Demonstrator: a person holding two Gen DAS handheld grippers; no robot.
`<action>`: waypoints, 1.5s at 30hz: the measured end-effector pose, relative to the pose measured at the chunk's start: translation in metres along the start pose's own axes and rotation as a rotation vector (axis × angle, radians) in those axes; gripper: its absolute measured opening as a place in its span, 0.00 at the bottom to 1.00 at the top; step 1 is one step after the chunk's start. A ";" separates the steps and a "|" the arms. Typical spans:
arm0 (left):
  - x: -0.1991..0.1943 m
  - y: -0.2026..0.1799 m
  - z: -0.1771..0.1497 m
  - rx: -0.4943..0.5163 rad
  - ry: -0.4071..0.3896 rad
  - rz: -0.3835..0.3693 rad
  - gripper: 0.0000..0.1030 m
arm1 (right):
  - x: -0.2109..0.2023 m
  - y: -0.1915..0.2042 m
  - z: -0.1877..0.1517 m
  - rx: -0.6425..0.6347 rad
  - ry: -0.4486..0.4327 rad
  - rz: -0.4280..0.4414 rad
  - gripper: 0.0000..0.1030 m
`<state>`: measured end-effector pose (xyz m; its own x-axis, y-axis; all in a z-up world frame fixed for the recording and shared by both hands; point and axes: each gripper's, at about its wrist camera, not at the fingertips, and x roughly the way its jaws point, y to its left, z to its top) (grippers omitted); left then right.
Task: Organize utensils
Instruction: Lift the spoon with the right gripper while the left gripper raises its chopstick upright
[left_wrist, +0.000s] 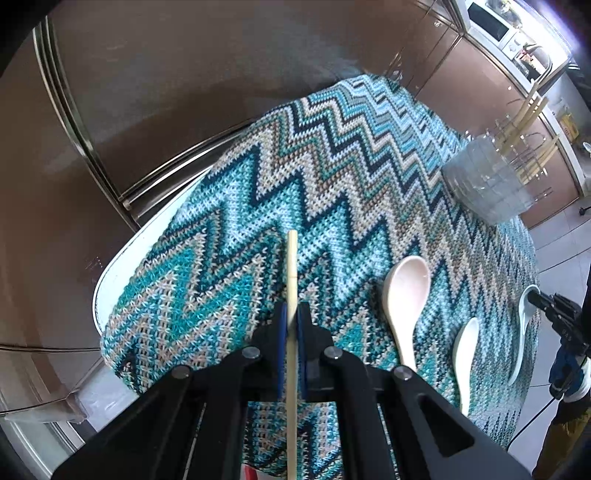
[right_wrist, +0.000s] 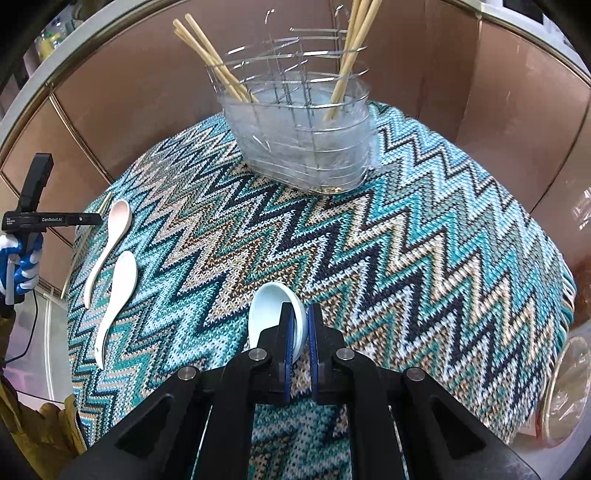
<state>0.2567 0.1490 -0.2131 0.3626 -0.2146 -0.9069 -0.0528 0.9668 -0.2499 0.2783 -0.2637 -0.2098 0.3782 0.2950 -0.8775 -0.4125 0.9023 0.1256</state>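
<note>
3 spoons (right_wrist: 110, 291), 1 chopstick (left_wrist: 292, 280) gripped.

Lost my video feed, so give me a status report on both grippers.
Left gripper shut on chopstick. Right gripper shut on pale blue spoon. Two spoons on cloth; path to wire caddy unobstructed.

The pale wooden chopstick (left_wrist: 292, 280) runs off the left wrist view's near edge, its lower end unseen. The light-blue ceramic spoon (right_wrist: 271, 314) has its handle hidden behind the right gripper's blue-padded fingers (right_wrist: 287, 354). The clear wire utensil basket (left_wrist: 487, 177) looks blurred at far right, its compartments indistinct.
</note>
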 end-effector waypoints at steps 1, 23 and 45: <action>-0.002 -0.001 0.000 -0.001 -0.007 -0.003 0.04 | -0.004 0.000 -0.003 0.005 -0.006 -0.002 0.07; -0.083 -0.021 -0.011 0.007 -0.223 -0.151 0.05 | -0.073 0.025 -0.038 0.041 -0.114 -0.045 0.07; -0.183 -0.053 -0.035 0.093 -0.504 -0.234 0.04 | -0.155 0.061 -0.046 0.079 -0.301 -0.123 0.07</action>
<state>0.1604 0.1326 -0.0455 0.7555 -0.3544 -0.5510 0.1564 0.9143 -0.3737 0.1558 -0.2686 -0.0873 0.6538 0.2510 -0.7138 -0.2874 0.9550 0.0725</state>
